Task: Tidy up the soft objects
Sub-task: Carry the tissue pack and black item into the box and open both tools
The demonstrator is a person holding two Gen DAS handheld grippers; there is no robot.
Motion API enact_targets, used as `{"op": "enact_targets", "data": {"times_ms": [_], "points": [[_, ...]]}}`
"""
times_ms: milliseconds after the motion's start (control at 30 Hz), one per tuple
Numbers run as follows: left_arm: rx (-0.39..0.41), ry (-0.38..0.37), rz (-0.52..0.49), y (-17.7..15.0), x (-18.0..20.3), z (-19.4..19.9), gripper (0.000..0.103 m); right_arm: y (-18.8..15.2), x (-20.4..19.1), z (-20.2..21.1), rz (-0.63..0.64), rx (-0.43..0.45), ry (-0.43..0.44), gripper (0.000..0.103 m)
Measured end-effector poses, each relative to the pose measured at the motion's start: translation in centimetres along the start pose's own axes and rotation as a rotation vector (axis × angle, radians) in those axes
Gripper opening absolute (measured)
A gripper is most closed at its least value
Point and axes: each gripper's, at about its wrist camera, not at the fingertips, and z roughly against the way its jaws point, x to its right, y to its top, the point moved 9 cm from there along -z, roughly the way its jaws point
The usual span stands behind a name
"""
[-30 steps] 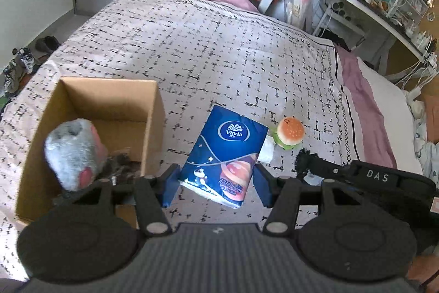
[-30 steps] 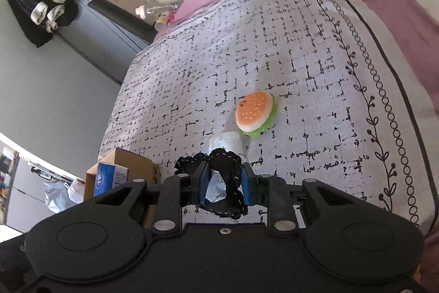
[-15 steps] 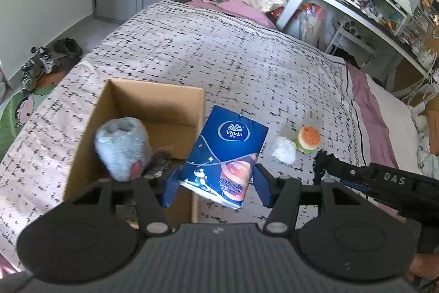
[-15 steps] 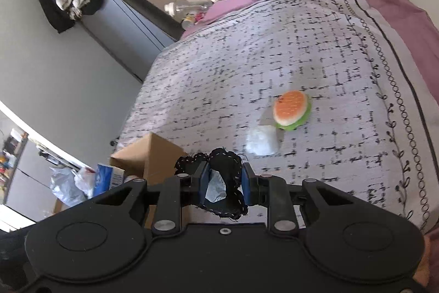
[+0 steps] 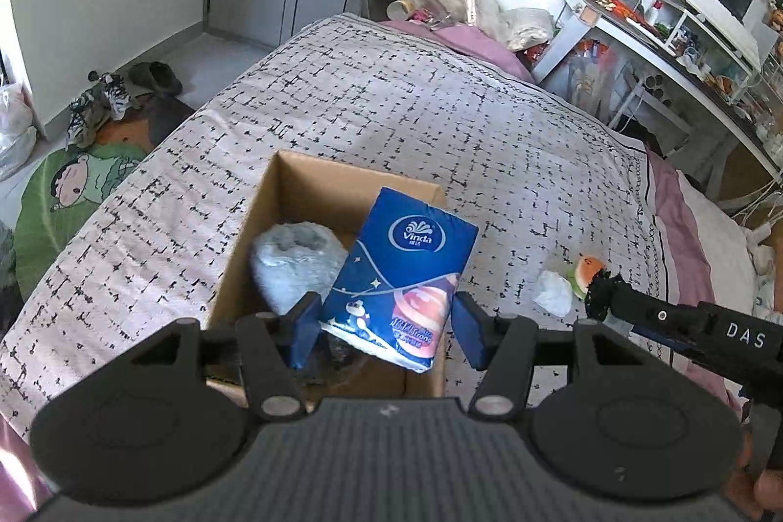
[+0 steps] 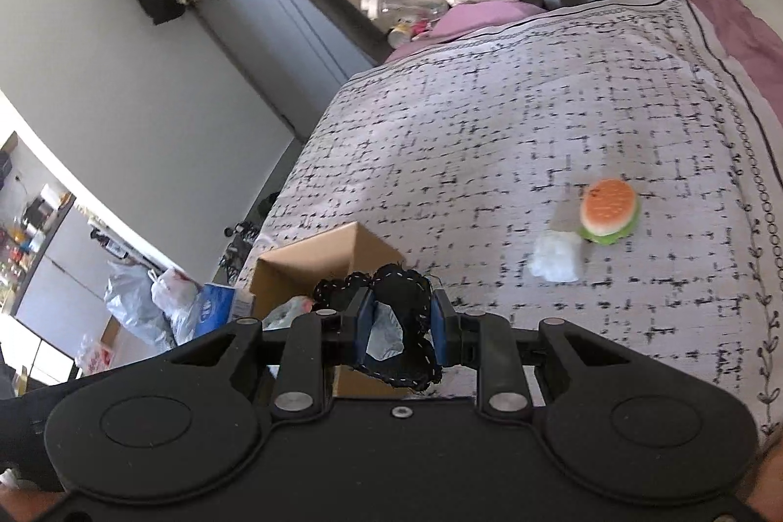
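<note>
Left hand-held gripper [image 5: 386, 324] clamps a blue Vinda tissue pack [image 5: 403, 272] above the open cardboard box [image 5: 313, 189] on the bed [image 5: 489, 121]; a grey plush toy [image 5: 293, 262] sits inside the box. Right hand-held gripper [image 6: 400, 324] pinches a black lace-edged cloth [image 6: 403, 302] near the box's corner. A burger toy [image 6: 609, 211] lies on the bedspread, touching a white crumpled wad [image 6: 558, 258].

Glossy plastic tissue pack [image 5: 401, 277], matt cardboard box [image 5: 313, 189], fuzzy grey plush [image 5: 293, 262].
</note>
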Motion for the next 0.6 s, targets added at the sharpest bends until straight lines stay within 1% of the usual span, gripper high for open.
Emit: {"op": "enact_targets", "data": {"times_ms": [300,367,433,600], "points": [[-0.04,-0.032,0.031,-1.1,-1.2,-1.4,0.057,-1.0,-2.5,-1.5,0.008,-0.026,0.011,0.025],[-0.069,-0.055,0.039,-1.4,-1.1,-1.8,0.06,-1.1,-3.0,-1.9,0.011,-0.034,0.013,0.025],[-0.096,-0.074,0.058,-1.7,-1.4,-2.3,0.06,-1.4,-3.5,-2.4,0.016,-0.043,0.018,0.025],[-0.086,-0.055,0.081,-1.2,-3.1,-2.3,0.061,-1.7,-4.9,-3.7,0.024,-0.065,0.029,0.025]]}}
